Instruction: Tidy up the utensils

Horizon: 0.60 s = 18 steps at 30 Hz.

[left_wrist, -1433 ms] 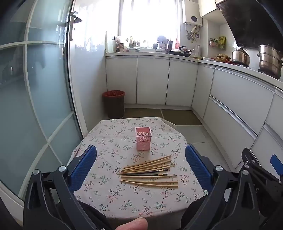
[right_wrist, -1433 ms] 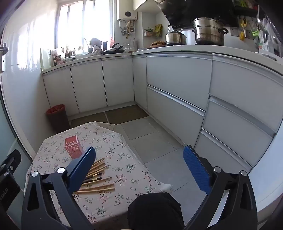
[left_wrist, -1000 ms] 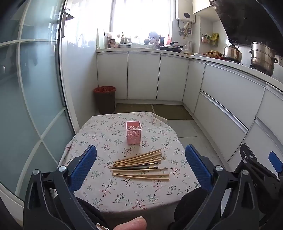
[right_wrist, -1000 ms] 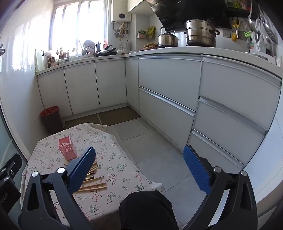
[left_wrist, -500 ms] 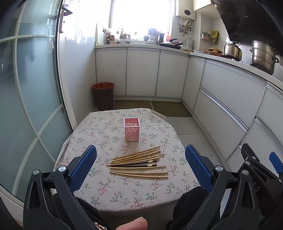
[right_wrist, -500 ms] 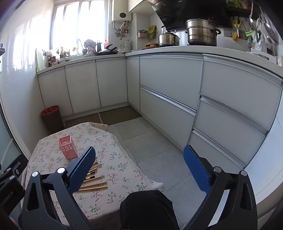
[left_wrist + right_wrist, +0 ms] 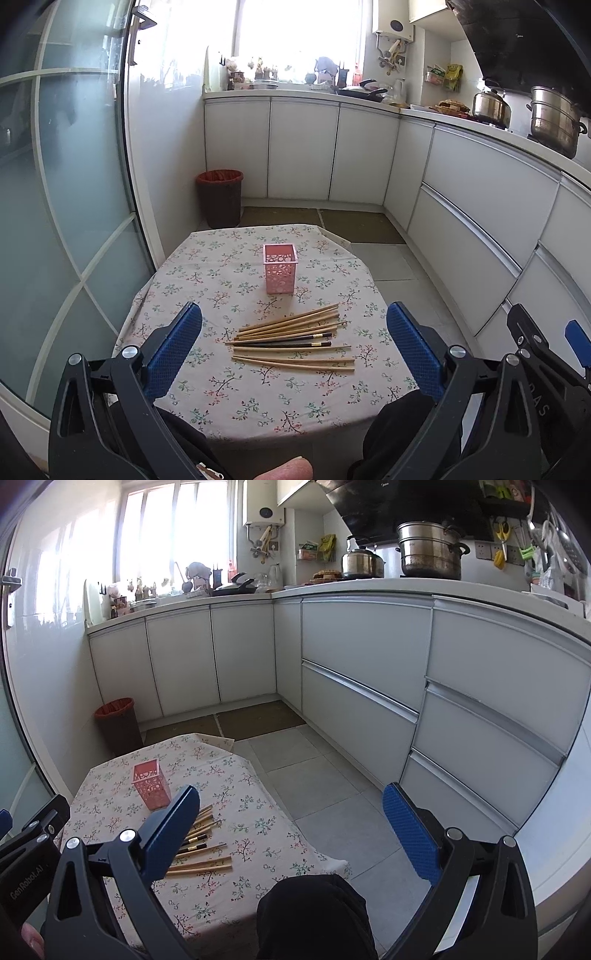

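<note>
Here, a small table (image 7: 207,273) with a flowered cloth carries a loose bunch of chopsticks (image 7: 291,341), wooden with a dark pair among them, lying flat. Just beyond them stands an upright pink holder (image 7: 280,267). The left gripper (image 7: 293,349) hovers above the table's near edge, spread wide, empty, chopsticks framed between its blue pads. The right gripper (image 7: 291,834), also spread and empty, points over the floor, chopsticks to its left.

A floral-clothed worktop (image 7: 207,284) carried two things — an upright pink holder (image 7: 280,268) and, nearer, loose chopsticks (image 7: 291,341) lying flat.
</note>
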Tool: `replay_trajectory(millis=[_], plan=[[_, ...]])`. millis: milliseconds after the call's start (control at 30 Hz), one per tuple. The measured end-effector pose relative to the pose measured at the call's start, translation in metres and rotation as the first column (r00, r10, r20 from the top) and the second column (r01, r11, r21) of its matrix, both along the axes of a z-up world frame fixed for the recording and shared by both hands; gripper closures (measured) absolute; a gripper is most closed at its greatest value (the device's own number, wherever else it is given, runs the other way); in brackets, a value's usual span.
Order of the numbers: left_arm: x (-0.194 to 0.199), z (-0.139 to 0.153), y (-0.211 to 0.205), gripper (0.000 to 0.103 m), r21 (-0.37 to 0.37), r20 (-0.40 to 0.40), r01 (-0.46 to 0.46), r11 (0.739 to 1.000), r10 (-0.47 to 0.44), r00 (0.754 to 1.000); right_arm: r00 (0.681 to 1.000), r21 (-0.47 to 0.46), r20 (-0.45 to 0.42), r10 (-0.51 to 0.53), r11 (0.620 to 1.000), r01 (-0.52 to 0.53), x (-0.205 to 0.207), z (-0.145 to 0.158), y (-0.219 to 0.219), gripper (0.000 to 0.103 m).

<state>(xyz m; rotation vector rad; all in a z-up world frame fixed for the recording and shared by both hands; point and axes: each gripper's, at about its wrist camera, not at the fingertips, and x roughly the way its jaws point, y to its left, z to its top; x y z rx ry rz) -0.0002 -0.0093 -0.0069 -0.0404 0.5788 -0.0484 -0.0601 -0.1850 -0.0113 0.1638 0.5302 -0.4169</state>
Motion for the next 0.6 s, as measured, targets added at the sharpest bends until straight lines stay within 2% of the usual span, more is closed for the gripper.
replay_trajectory(millis=[600], plan=[[0.0012,-0.0012,0.0025,0.007,0.0,-0.003,-0.002,1.0,0.002,1.0,1.0,0.014,-0.017,0.0,1.0,0.001,0.0031,-0.006,-0.0004,0.006]])
